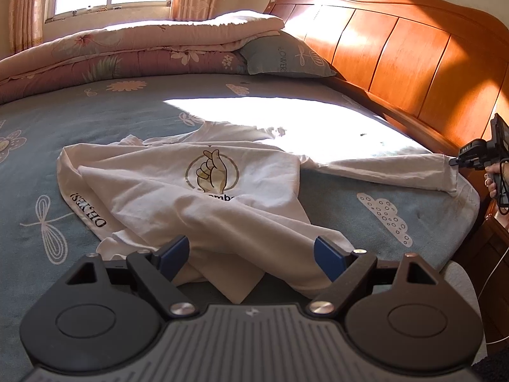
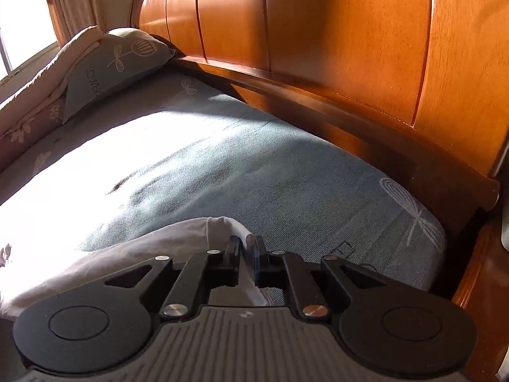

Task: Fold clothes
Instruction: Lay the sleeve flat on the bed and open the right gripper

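The white T-shirt point(image 1: 203, 191) lies crumpled on the bed point(image 1: 366, 219), its long axis running toward the headboard point(image 1: 397, 51). The right gripper point(image 2: 246, 248) pinches what looks like 1 sleeve beside the headboard; the left gripper point(image 1: 251, 251), fingers spread, hovers over the far hem.

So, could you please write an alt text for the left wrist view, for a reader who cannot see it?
A crumpled white T-shirt with a finger-heart print lies on a blue patterned bedsheet, just beyond the open left hand-held gripper. At the far right, the right hand-held gripper pinches one stretched-out sleeve. Behind are a wooden headboard, a pillow and a folded quilt.
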A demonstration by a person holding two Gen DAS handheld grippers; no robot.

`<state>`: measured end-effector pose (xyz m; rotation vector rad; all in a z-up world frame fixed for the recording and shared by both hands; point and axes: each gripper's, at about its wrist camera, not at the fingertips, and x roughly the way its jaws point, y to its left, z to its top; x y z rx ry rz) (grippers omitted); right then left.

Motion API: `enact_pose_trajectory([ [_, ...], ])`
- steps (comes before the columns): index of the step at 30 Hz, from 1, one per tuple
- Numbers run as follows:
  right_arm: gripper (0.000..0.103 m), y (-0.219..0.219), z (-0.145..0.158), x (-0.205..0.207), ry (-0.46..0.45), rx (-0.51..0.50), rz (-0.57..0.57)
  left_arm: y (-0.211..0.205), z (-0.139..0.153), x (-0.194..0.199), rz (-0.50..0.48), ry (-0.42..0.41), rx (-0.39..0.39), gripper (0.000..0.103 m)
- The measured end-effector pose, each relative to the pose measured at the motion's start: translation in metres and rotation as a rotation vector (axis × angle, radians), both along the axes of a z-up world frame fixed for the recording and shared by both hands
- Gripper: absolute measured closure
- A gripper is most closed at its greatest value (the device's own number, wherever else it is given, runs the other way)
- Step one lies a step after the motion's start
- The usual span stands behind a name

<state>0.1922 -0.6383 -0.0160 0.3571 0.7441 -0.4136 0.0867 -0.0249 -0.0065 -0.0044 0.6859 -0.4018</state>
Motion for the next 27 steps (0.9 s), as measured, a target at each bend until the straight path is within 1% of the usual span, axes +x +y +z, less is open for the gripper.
enact_pose_trajectory([
  [2,0.074,-0.003,-0.003,-0.006,-0.005,0.005,-0.038,-0.001,0.0,0.001,-0.008,-0.001,0.0,0.017],
  [4,0.071,-0.006,-0.005,-0.015,-0.03,0.053,-0.05,-0.002,0.0,0.001,-0.017,-0.001,-0.002,0.017],
  [5,0.067,-0.006,-0.005,-0.018,-0.043,0.082,-0.038,-0.003,-0.001,0.001,-0.019,0.0,-0.001,0.017],
  [6,0.06,-0.006,-0.006,-0.022,-0.056,0.111,-0.024,-0.004,-0.001,0.002,-0.022,0.001,0.0,0.017],
  [9,0.049,0.002,-0.009,-0.025,-0.093,0.201,0.055,-0.007,-0.002,0.004,-0.029,0.005,0.003,0.017],
  [11,0.046,0.009,-0.013,-0.022,-0.093,0.235,0.062,-0.009,0.0,0.002,-0.036,-0.005,0.006,0.017],
  [13,0.046,0.012,-0.019,-0.021,-0.078,0.258,0.007,-0.011,0.002,0.0,-0.041,-0.016,0.008,0.017],
  [15,0.046,0.012,-0.028,-0.027,-0.094,0.329,-0.047,-0.01,0.003,-0.002,-0.043,-0.023,0.011,0.017],
  [18,0.046,0.014,-0.038,-0.042,-0.109,0.392,-0.124,-0.008,0.001,0.0,-0.033,-0.009,0.018,0.017],
  [20,0.046,0.012,-0.05,-0.046,-0.108,0.44,-0.149,-0.007,-0.001,0.003,-0.026,0.0,0.015,0.017],
  [21,0.046,0.01,-0.054,-0.046,-0.121,0.451,-0.158,-0.008,-0.001,0.004,-0.022,0.004,0.012,0.017],
  [23,0.046,0.004,-0.062,-0.044,-0.179,0.459,-0.169,-0.009,-0.002,0.004,-0.028,0.003,0.007,0.017],
  [25,0.047,-0.001,-0.067,-0.039,-0.216,0.449,-0.174,-0.011,-0.001,0.001,-0.041,-0.003,0.008,0.017],
  [26,0.057,-0.004,-0.069,-0.038,-0.229,0.443,-0.178,-0.012,-0.001,0.0,-0.043,-0.006,0.01,0.017],
  [27,0.079,-0.005,-0.07,-0.038,-0.218,0.434,-0.189,-0.012,-0.001,-0.002,-0.045,-0.009,0.013,0.017],
])
